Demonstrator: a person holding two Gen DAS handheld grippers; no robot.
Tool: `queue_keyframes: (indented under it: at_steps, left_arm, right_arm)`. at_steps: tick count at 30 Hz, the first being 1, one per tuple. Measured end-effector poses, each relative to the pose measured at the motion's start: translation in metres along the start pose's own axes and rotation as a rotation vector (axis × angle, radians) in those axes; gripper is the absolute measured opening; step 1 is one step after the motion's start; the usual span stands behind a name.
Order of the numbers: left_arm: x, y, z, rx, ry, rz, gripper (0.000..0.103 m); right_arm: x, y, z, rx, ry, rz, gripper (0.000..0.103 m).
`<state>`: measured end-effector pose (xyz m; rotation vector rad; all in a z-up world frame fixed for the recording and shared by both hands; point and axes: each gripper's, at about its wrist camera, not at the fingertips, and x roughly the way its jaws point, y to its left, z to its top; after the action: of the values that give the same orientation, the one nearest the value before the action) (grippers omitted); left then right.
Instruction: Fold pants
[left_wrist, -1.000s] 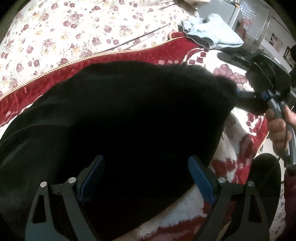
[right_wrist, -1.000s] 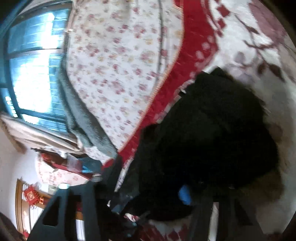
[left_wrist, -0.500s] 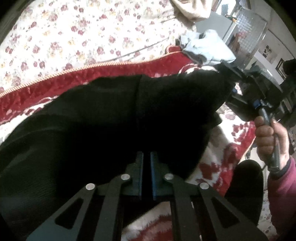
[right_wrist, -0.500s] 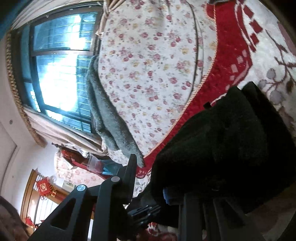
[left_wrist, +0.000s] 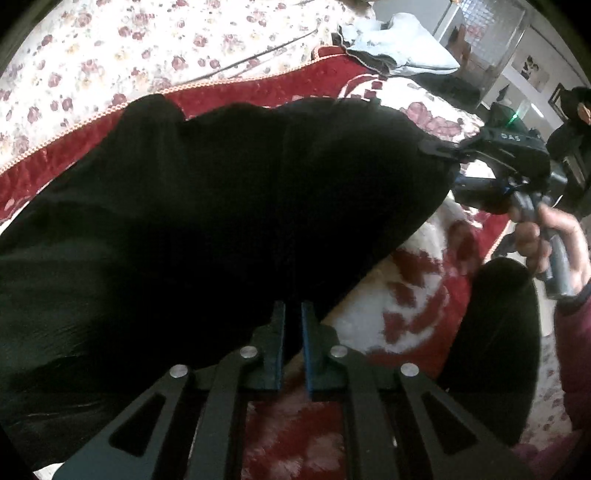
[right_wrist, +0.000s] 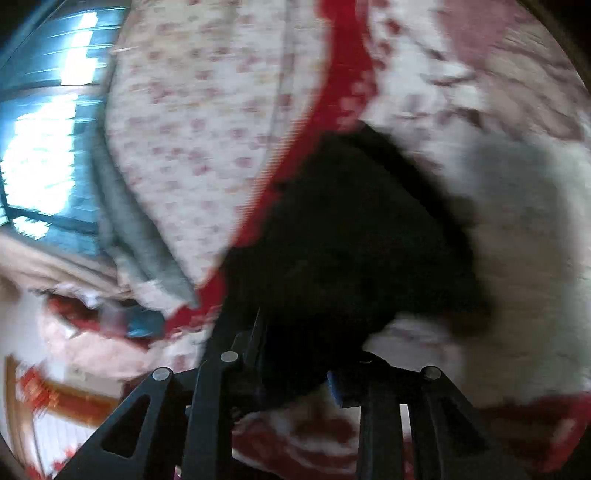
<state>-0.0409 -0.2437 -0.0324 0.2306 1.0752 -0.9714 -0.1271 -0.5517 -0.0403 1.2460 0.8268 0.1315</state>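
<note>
Pants (left_wrist: 229, 206), black and bunched, hang between my two grippers over the red-and-white fleece blanket (left_wrist: 402, 314). Nearest to me, my left gripper (left_wrist: 291, 332) has its blue-lined fingers almost together, pinched on the fabric's near edge. From that pinch the cloth runs away and to the right, so its long axis spans from one gripper to the other. At the far right end my right gripper (left_wrist: 443, 151) has hold of a corner; in its own blurred view the right gripper (right_wrist: 295, 369) shows dark fabric filling the gap between the fingers, clamped. Beyond the pants lies the red border, then a floral quilt (left_wrist: 110, 48), with a pale blue cloth (left_wrist: 402, 51) farther right. I judge that the next move depends on carrying both held ends in parallel, crosswise to that axis.
</note>
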Motion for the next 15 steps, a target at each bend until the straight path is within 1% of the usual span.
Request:
queue_keyframes:
  at_steps: [1,2,3,4,5,6,7,8,9,10,12,13,15]
  left_arm:
    - [-0.005,-0.001,0.001,-0.004,-0.009,-0.007,0.017]
    - [-0.011,-0.001,0.001,-0.005,-0.015,-0.008,0.025]
    - [-0.020,-0.001,0.003,0.000,-0.030,0.006,0.049]
    - [-0.029,-0.001,0.003,0.010,-0.053,0.014,0.070]
    - [-0.039,0.000,0.004,0.017,-0.083,0.018,0.075]
    - [-0.052,0.002,0.005,0.020,-0.129,0.036,0.076]
    - [-0.059,0.004,0.007,0.022,-0.148,0.042,0.077]
    - [-0.067,0.007,0.011,0.018,-0.168,0.048,0.077]
    - [-0.074,0.014,0.016,0.002,-0.184,0.059,0.081]
    - [-0.076,0.020,0.020,-0.012,-0.195,0.074,0.082]
    - [-0.074,0.037,0.027,-0.047,-0.200,0.118,0.082]
    - [-0.071,0.042,0.029,-0.061,-0.188,0.119,0.082]
    - [-0.058,0.054,0.028,-0.094,-0.142,0.104,0.082]
  right_arm:
    - [-0.008,0.004,0.000,-0.014,-0.023,0.000,0.031]
    - [-0.019,0.013,0.000,-0.050,-0.054,-0.021,0.032]
    - [-0.028,0.021,0.000,-0.086,-0.076,-0.051,0.033]
    - [-0.037,0.034,0.000,-0.138,-0.100,-0.087,0.034]
    - [-0.040,0.044,0.001,-0.176,-0.112,-0.103,0.038]
    - [-0.040,0.057,0.001,-0.221,-0.117,-0.117,0.043]
    - [-0.037,0.069,0.004,-0.258,-0.115,-0.123,0.045]
    - [-0.030,0.079,0.005,-0.292,-0.111,-0.122,0.052]
    - [-0.021,0.091,0.007,-0.330,-0.104,-0.114,0.057]
    - [-0.011,0.101,0.009,-0.359,-0.093,-0.120,0.058]
    - [-0.001,0.113,0.012,-0.400,-0.082,-0.183,0.058]
    - [-0.006,0.118,0.014,-0.418,-0.107,-0.213,0.058]
    - [-0.031,0.120,0.017,-0.417,-0.183,-0.251,0.058]
